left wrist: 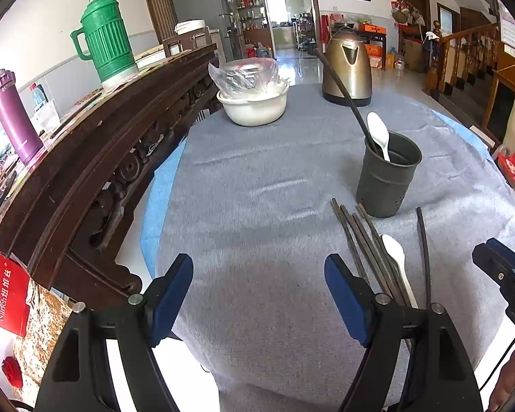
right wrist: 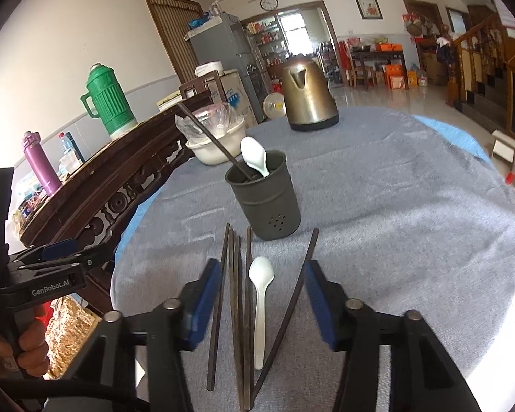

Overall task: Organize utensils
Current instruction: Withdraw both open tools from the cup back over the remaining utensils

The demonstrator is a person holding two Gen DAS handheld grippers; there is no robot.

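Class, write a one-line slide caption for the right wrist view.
Open right hand-held gripper above loose chopsticks and white spoon, near holder.

White lettering reading "GenRobot.AI" runs along the black body of the left gripper (right wrist: 56, 252), at the near left of the right wrist view. In the left wrist view, a red box (left wrist: 4, 290) at the near left carries white print: the Latin word looks like "Nilrich", with Chinese characters beside it that are too small to make out. The wall clock (right wrist: 269, 3) far across the room shows no legible numerals.
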